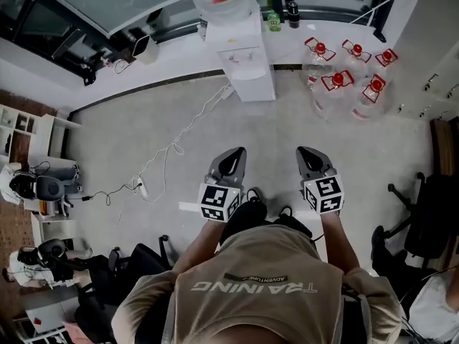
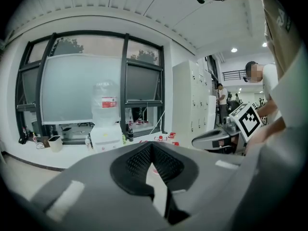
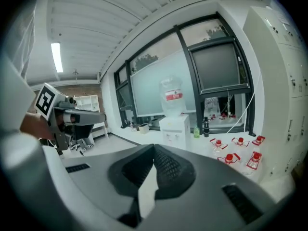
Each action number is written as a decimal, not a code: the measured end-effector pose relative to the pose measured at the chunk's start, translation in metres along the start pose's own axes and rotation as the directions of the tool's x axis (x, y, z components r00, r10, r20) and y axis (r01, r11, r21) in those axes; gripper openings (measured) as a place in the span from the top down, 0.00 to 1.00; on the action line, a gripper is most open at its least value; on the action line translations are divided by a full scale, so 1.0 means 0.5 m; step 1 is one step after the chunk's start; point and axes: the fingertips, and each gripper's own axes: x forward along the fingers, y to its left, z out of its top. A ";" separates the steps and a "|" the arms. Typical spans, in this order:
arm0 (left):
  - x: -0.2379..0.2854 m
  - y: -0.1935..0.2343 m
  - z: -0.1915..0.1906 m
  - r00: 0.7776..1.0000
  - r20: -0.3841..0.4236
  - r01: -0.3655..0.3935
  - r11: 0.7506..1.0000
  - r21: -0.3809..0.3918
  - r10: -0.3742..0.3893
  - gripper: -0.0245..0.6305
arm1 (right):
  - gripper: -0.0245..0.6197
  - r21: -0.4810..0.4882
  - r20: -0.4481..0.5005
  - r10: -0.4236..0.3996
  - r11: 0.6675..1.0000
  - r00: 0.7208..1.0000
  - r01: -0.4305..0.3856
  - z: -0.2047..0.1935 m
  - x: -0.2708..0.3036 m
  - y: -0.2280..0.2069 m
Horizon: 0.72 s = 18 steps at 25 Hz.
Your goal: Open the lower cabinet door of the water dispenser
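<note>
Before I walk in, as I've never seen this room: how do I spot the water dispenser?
Face the dark-framed windows. Before them stands the white water dispenser, red-capped bottles standing to its right. It alone is a tall box topped by an upturned bottle.

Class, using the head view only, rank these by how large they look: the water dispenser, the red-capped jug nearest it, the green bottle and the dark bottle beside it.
1. water dispenser
2. red-capped jug
3. green bottle and dark bottle: too alike to rank.
</note>
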 end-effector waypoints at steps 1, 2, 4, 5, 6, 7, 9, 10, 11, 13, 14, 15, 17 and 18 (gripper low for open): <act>0.011 0.008 0.001 1.000 0.002 0.004 1.000 -0.003 -0.004 0.96 | 0.95 0.002 -0.004 -0.006 1.000 1.000 0.006 -0.001 0.009 -0.006; 0.022 0.018 0.002 1.000 0.002 0.008 1.000 -0.004 -0.008 0.96 | 0.95 0.001 -0.007 -0.012 1.000 1.000 0.012 0.000 0.019 -0.011; 0.041 0.045 0.000 1.000 0.001 0.016 1.000 -0.007 -0.016 0.96 | 0.95 -0.004 -0.011 -0.024 1.000 1.000 0.024 0.006 0.043 -0.017; 0.051 0.061 -0.001 1.000 0.002 0.019 1.000 -0.010 -0.019 0.96 | 0.95 -0.008 -0.012 -0.031 0.999 0.999 0.031 0.012 0.056 -0.020; 0.063 0.078 -0.001 1.000 0.004 0.024 1.000 -0.015 -0.024 0.96 | 0.95 -0.012 -0.012 -0.040 0.999 0.999 0.040 0.019 0.070 -0.024; 0.078 0.095 0.002 1.000 0.008 0.029 0.999 -0.019 -0.029 0.96 | 0.95 -0.015 -0.013 -0.050 0.999 0.999 0.050 0.028 0.086 -0.030; 0.112 0.132 0.014 0.999 0.021 0.042 0.999 -0.019 -0.042 0.96 | 0.95 -0.020 -0.013 -0.074 0.997 0.997 0.074 0.048 0.119 -0.043; 0.128 0.153 0.024 0.998 0.029 0.048 0.999 -0.014 -0.048 0.96 | 0.95 -0.023 -0.012 -0.083 0.996 0.996 0.083 0.060 0.137 -0.048; 0.143 0.174 0.034 0.998 0.037 0.055 0.998 -0.008 -0.054 0.96 | 0.95 -0.027 -0.013 -0.091 0.996 0.996 0.091 0.072 0.156 -0.050; 0.171 0.215 0.049 0.996 0.049 0.070 0.998 -0.001 -0.070 0.96 | 0.95 -0.037 -0.019 -0.109 0.993 0.994 0.108 0.091 0.191 -0.054; 0.183 0.235 0.054 0.996 0.052 0.079 0.997 -0.002 -0.078 0.96 | 0.95 -0.041 -0.025 -0.120 0.992 0.992 0.119 0.100 0.209 -0.057; 0.195 0.257 0.056 0.995 0.053 0.086 0.996 -0.003 -0.086 0.96 | 0.95 -0.043 -0.031 -0.132 0.991 0.991 0.130 0.109 0.227 -0.060; 0.221 0.302 0.056 0.994 0.045 0.098 0.995 -0.005 -0.097 0.96 | 0.95 -0.047 -0.037 -0.151 0.988 0.988 0.149 0.128 0.270 -0.068; 0.235 0.325 0.055 0.994 0.040 0.103 0.995 -0.006 -0.103 0.96 | 0.95 -0.049 -0.036 -0.159 0.986 0.987 0.158 0.138 0.293 -0.072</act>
